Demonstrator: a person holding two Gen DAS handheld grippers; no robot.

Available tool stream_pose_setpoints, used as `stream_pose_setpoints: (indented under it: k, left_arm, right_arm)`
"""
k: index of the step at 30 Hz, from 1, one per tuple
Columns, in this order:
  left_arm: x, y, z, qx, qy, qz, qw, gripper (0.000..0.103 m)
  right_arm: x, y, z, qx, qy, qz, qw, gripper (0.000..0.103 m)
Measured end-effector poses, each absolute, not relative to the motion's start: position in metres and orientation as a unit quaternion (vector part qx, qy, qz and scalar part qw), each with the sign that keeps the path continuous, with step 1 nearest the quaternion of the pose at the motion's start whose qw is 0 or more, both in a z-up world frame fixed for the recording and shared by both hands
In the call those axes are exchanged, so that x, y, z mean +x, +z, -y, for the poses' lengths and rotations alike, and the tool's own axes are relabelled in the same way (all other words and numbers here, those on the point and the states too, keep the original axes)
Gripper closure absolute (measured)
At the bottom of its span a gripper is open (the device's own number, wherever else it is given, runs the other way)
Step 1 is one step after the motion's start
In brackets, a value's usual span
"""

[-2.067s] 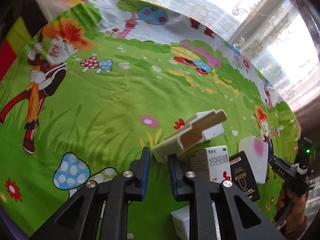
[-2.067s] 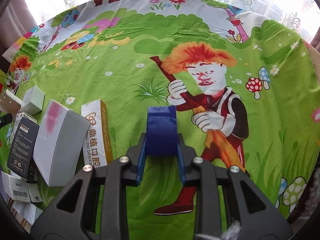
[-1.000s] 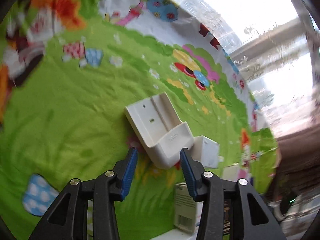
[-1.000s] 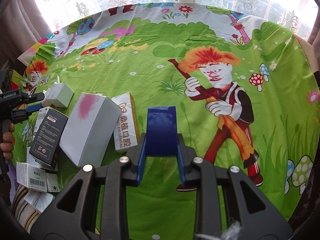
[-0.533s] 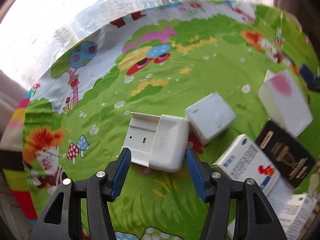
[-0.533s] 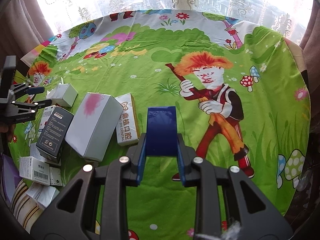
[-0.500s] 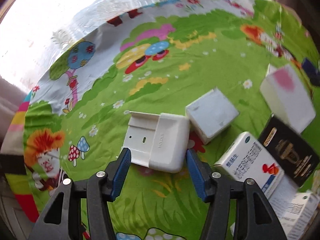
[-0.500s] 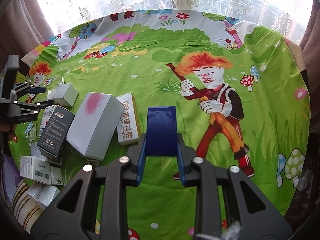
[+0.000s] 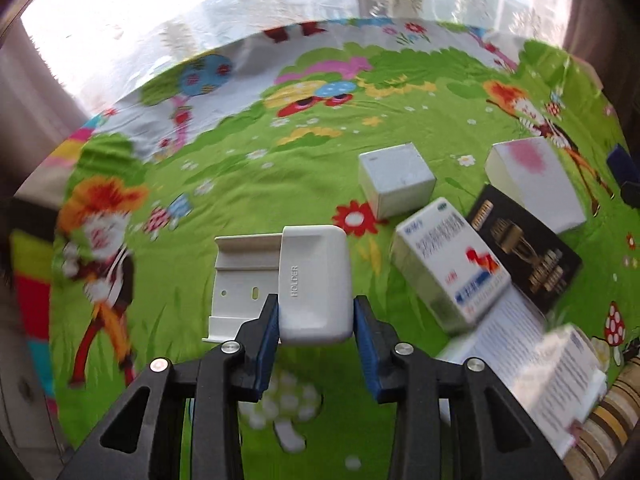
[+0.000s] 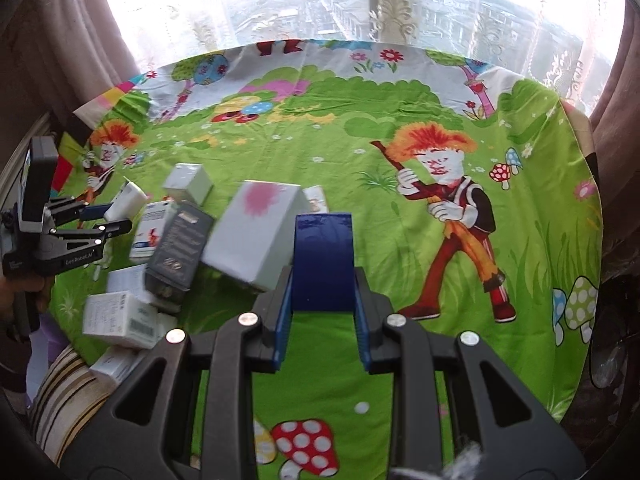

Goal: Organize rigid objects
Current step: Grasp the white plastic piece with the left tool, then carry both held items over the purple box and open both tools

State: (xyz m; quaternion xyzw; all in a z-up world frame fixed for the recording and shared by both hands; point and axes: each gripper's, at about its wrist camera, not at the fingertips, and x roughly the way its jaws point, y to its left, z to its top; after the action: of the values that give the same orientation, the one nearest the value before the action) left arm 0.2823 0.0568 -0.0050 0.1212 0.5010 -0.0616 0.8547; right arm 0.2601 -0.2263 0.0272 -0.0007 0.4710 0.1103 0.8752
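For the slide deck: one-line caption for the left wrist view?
Left hand-held gripper closing on a white plastic holder above the cartoon-print green cloth, boxes scattered to its right.

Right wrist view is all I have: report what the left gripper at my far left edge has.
Observer: A white holder, marked HOLDER, between the left gripper's closing jaws.
Operator: Say which end is gripped.
Observer: The closed pocket end; its back plate sticks out to the picture's left.
Operator: Name its nearest neighbour.
Observer: A white and blue carton to its right, not touching.
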Motion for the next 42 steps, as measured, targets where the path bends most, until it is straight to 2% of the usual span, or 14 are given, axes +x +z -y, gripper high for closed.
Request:
stream_pose_setpoints:
  k: [4,9,16,27,42]
  left_arm:
    - [0.224,0.016,-0.067,0.062,-0.037,-0.479,0.875,0.066]
    - [0.146,0.013,-0.085,-0.015,-0.002,-0.474,0.881,0.066]
    - [0.065,0.024,-0.163,-0.08,0.1,-0.451,0.883,0.066]
    - [-0.005,-0.003,-0.266,-0.14,0.222,-0.454,0.851,0.066]
    - [-0.046,-0.037,-0.328,-0.195,0.29,-0.462,0.815,0.065]
  right_arm:
    - [0.237,0.04,0.2,-0.007,0.138,-0.463,0.875,0.072]
    - [0.204,0.049,0.153,-0.024,0.186,-0.458,0.869,0.072]
    - [0.156,0.055,0.065,-0.059,0.266,-0.462,0.844,0.072]
    - [0.08,0.041,-0.078,-0.129,0.372,-0.479,0.784,0.072]
    - [0.001,0.006,-0.202,-0.235,0.452,-0.479,0.715,0.072]
